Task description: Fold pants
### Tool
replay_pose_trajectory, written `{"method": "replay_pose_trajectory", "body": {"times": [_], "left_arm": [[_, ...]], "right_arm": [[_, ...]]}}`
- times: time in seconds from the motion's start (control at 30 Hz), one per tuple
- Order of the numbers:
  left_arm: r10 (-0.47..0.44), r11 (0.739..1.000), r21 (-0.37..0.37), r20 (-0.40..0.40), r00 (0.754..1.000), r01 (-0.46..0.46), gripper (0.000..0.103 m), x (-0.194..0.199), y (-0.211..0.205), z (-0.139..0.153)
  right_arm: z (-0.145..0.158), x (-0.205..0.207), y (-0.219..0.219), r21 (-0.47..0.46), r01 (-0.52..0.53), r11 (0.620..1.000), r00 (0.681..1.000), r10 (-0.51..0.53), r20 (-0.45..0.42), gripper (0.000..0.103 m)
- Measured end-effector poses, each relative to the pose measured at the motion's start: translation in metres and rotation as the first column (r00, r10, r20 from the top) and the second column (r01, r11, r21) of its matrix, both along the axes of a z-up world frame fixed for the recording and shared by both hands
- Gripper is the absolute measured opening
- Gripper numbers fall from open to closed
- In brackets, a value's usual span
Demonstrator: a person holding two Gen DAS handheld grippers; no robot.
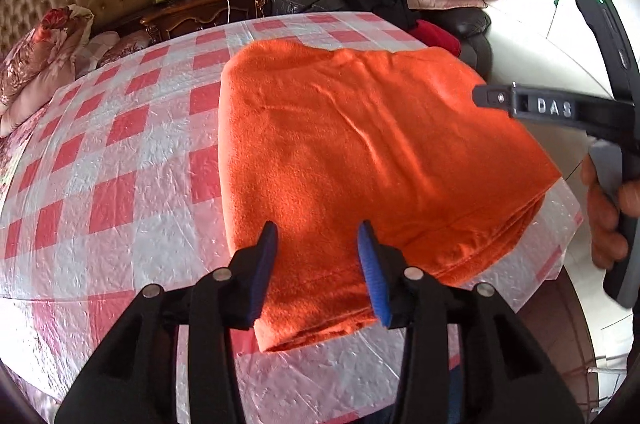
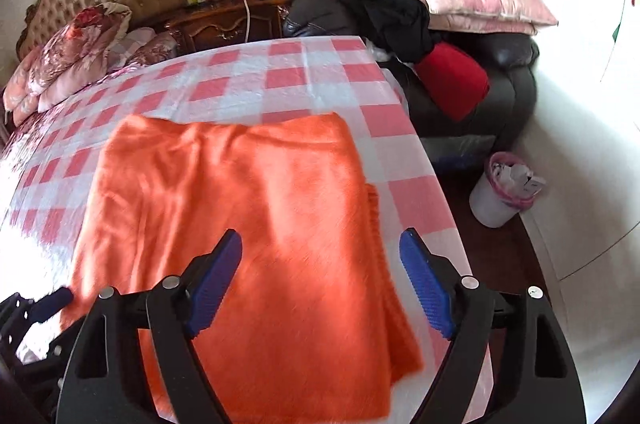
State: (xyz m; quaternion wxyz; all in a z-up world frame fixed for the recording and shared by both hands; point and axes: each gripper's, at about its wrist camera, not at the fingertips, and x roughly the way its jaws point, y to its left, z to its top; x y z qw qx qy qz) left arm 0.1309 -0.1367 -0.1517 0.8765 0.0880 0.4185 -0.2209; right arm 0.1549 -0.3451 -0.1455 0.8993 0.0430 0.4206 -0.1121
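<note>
Jaws of both grippers are held apart, gripping nothing, above the checked surface (image 1: 120, 152). On it the orange pants (image 1: 360, 144) lie folded in a thick stack. Layer edges should be squared before the left gripper (image 1: 318, 264) and right gripper (image 2: 322, 280) are withdrawn.

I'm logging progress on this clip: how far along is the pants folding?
Mostly done, it seems. The orange pants already lie folded into a compact stack on the checkered tablecloth, with layered edges showing at the near right side. Nothing is in hand: the left gripper and right gripper both hang open above the fabric. What may be left is one more fold or some smoothing of the shallow wrinkles.
</note>
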Motion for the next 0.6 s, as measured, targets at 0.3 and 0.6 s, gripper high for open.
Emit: {"method": "replay_pose_trajectory", "body": {"times": [0.3, 0.6], "left_arm": [[0.007, 0.999, -0.054, 0.082, 0.997, -0.002, 0.066, -0.033, 0.001, 0.037], [0.055, 0.992, -0.122, 0.116, 0.992, -0.041, 0.084, -0.069, 0.015, 0.078]], "right_arm": [[0.03, -0.055, 0.027, -0.029, 0.01, 1.0, 0.999, -0.009, 0.033, 0.085], [0.065, -0.103, 0.043, -0.076, 0.017, 0.997, 0.995, -0.01, 0.098, 0.086]]}}
